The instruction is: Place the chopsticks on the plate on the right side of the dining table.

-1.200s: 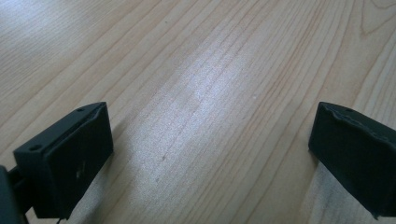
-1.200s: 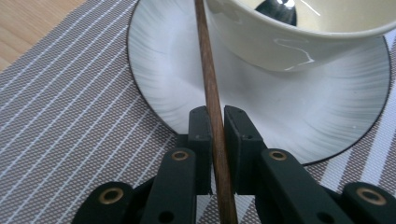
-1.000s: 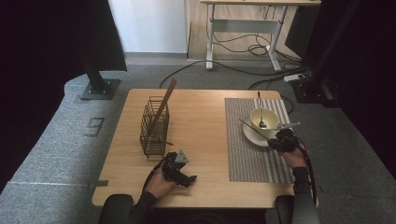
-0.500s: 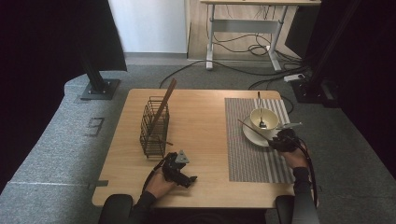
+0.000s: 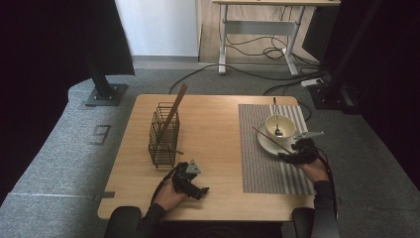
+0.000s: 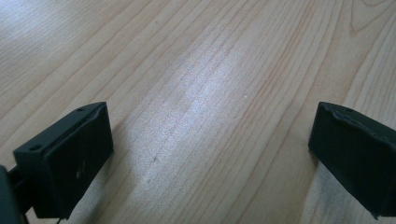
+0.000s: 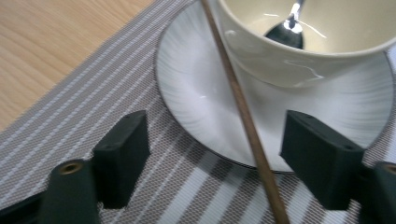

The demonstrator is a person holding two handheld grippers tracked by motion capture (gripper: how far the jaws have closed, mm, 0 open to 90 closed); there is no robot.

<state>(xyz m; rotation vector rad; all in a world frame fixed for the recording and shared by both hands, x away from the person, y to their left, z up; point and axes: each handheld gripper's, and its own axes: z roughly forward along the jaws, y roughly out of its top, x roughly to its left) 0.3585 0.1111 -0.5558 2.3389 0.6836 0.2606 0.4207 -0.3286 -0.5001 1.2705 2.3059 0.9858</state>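
Now right tool (image 7: pixel 212 158) has just opened, releasing chopstick (image 7: pixel 243 116).

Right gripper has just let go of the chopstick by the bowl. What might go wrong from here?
1. The chopstick leans on the plate rim against the bowl, and runs between the jaws of the right gripper, which have just been opening and no longer press it. Pulling back crookedly may catch it.
2. A knocked chopstick might roll off the plate onto the placemat.
3. A bump to the bowl may rattle the spoon inside.
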